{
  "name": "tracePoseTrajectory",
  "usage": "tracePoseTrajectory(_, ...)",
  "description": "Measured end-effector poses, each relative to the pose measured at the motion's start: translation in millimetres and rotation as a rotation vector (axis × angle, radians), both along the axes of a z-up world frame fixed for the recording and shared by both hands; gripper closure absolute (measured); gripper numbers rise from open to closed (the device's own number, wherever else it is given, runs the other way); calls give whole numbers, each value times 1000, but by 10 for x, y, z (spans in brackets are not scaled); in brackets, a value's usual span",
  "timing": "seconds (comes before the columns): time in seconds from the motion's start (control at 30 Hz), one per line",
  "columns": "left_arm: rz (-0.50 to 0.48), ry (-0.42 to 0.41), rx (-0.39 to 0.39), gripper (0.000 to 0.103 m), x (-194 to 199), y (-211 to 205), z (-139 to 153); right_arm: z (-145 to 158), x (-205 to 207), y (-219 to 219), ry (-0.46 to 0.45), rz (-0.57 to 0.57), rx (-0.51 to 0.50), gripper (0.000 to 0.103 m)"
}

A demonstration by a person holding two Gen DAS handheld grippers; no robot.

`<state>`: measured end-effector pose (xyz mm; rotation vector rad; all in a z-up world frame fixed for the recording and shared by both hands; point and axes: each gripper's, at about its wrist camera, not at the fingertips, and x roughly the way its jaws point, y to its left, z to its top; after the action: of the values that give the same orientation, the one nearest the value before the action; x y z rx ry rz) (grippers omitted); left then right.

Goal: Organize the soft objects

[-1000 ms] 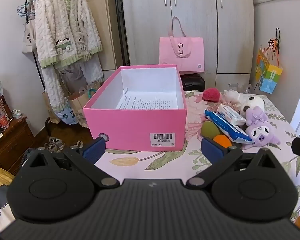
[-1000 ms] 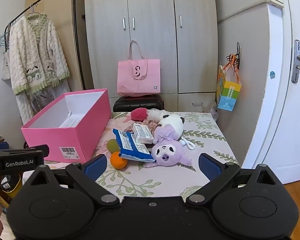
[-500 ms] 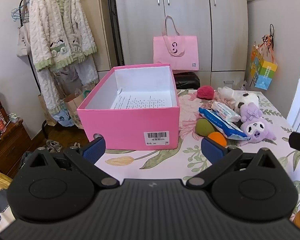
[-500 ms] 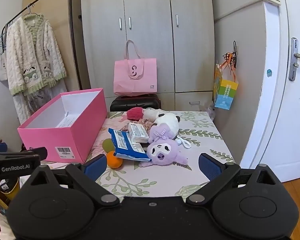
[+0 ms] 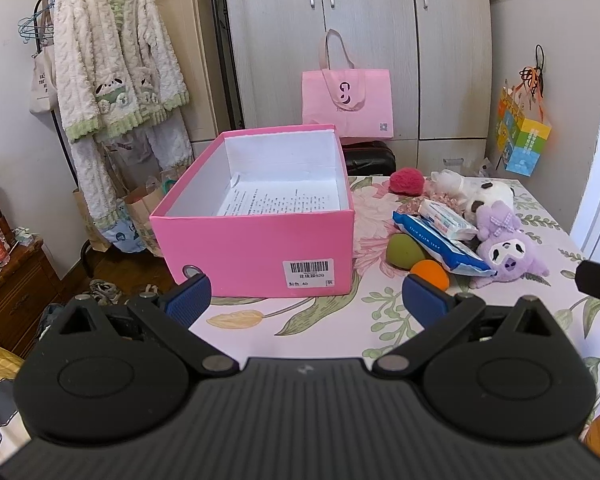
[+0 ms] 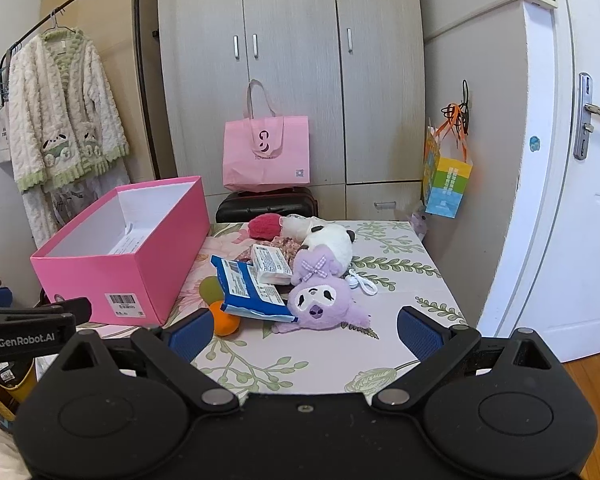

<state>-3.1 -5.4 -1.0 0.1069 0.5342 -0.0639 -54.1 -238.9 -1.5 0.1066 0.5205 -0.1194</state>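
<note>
Left gripper (image 5: 306, 294) drawn back, green ball (image 6: 209, 289) half hidden behind blue packet (image 6: 248, 292)

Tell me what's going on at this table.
A person holds a claw in each hand, and both are open and holding nothing. The left claw faces the open pink box, which holds only a printed sheet of paper. The right claw faces the pile beside the box: a purple plush, a panda plush, a blue packet, an orange ball and a red pom-pom. No soft toy is in the box yet.
</note>
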Motion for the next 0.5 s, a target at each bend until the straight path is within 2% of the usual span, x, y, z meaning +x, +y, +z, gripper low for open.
tracePoseTrajectory(0.5,-35,0,11,0,-20,-30,-20,-6,-4,-3,1,-1,-1,3)
